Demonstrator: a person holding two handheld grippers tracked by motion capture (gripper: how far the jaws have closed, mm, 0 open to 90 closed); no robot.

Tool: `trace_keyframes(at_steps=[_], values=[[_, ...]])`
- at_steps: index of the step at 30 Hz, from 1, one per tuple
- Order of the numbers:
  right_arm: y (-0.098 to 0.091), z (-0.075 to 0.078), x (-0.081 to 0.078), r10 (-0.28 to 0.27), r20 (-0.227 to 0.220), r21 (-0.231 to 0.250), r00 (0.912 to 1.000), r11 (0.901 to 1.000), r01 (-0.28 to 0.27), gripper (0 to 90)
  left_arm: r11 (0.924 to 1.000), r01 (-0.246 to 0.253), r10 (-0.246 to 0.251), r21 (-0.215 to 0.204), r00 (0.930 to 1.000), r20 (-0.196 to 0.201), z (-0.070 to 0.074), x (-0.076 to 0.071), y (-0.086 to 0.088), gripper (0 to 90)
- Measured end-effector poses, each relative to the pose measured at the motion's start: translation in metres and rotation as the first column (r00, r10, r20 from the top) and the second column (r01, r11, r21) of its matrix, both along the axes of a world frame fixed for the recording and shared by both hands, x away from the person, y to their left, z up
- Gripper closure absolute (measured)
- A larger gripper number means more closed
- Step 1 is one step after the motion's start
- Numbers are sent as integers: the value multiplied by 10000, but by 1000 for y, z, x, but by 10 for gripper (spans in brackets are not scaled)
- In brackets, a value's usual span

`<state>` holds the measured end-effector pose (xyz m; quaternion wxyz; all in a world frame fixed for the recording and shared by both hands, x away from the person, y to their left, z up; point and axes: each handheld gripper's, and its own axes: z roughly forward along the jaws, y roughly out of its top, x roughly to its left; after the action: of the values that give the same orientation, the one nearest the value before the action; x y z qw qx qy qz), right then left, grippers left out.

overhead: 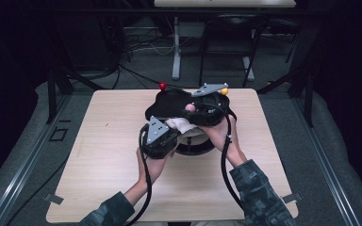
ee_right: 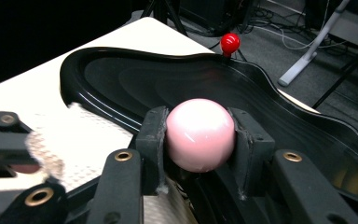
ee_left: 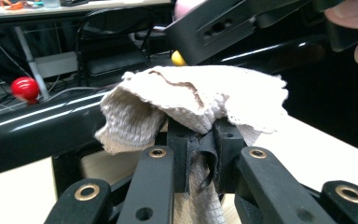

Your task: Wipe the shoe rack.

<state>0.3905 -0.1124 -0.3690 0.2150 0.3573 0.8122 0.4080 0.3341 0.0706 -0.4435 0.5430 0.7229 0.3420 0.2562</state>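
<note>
Left gripper [ee_left: 200,154] fingers pinch the soft, floppy knit cloth [ee_left: 191,100]; right gripper [ee_right: 199,140] clamps the tray's [ee_right: 135,84] slick pink knob [ee_right: 199,134].

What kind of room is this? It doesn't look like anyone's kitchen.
Probably a lab or recording studio, not a home: a bare wooden table stands inside a dark metal frame, loose cables trail over the carpet, and an office desk leg stands behind.

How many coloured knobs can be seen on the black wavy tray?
3: a pink knob clamped in the right gripper, a red knob at the tray's far edge, a yellow knob near its far right. Grippers may hide others.
</note>
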Motion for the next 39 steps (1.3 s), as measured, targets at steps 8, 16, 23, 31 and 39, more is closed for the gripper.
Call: trace_keyframes(at_steps=[8,16,23,31,39], values=[[0,-2,-3,-63,219,25,9997,10000,63,600,9983,-77,101,581,9991,-407,-18,-5,18,800],[-1,-5,-6,-89,463,141,9989,9999,83,600,9938,-97,230,1109,9926,-1194,-55,-2,20,800],[-5,-8,-12,-68,677,329,9977,9994,46,600,9860,-18,273,1666,9882,-1508,-86,0,7,799],[-14,-10,-18,114,826,563,9965,9983,-161,600,9758,284,79,2170,9863,-1648,-108,3,-8,797],[-27,-12,-27,344,883,716,9955,9966,-408,600,9669,739,-271,2441,9814,-1899,-123,5,-20,795]])
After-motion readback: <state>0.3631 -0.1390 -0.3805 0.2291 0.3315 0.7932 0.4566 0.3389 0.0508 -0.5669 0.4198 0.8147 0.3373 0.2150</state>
